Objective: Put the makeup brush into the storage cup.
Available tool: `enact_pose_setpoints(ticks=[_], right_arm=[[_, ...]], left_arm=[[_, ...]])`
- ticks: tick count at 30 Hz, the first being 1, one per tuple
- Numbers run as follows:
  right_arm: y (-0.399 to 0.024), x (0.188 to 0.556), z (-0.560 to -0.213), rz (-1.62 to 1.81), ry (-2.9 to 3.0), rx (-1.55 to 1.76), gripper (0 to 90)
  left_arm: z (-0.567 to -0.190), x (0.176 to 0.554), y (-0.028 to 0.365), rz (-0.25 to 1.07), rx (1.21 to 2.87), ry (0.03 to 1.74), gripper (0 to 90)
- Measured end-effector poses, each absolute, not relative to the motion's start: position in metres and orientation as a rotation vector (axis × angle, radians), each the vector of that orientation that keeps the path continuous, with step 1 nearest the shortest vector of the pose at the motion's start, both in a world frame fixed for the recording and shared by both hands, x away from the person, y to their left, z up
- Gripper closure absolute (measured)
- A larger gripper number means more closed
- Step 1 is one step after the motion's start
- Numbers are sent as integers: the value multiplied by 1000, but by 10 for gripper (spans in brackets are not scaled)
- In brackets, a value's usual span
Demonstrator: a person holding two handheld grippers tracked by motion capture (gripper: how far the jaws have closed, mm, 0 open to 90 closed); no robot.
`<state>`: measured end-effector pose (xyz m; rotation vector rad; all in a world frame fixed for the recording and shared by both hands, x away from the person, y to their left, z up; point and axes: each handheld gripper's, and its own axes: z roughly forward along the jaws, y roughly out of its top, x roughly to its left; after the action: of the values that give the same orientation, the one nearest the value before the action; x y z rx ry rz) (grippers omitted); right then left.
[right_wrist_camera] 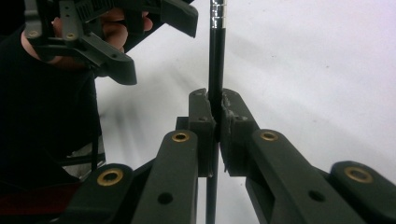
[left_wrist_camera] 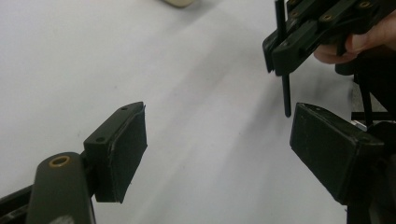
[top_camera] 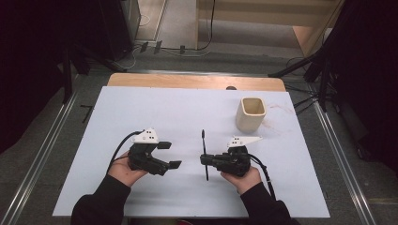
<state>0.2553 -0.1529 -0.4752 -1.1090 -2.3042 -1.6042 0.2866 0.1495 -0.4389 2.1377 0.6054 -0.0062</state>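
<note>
A thin black stick (top_camera: 203, 140) with a silver band near its far end lies roughly front to back above the white table top (top_camera: 187, 108). My right gripper (top_camera: 205, 160) is shut on it near its middle. In the right gripper view the two pads (right_wrist_camera: 205, 114) pinch the stick (right_wrist_camera: 216, 51), which runs straight up out of them. To the left, my left gripper (top_camera: 170, 154) stands open with nothing between its jaws and points toward the stick. In the left gripper view its pads (left_wrist_camera: 122, 154) stand wide apart, and the stick's lower end (left_wrist_camera: 286, 93) hangs beyond them under the right gripper (left_wrist_camera: 280, 51).
A beige square cup (top_camera: 251, 114) stands upright at the back right of the table; its base edge (left_wrist_camera: 178, 2) shows in the left gripper view. A wooden strip (top_camera: 187, 80) runs along the table's far edge. Dark stands flank the table.
</note>
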Motion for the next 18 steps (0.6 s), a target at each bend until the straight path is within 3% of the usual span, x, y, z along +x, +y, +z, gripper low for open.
enact_pose_setpoints(ticks=[18], right_arm=[[-158,256,-473,-1616,-2303,-1120,859]], left_arm=[[-441,286,176,36,2146,638,192]])
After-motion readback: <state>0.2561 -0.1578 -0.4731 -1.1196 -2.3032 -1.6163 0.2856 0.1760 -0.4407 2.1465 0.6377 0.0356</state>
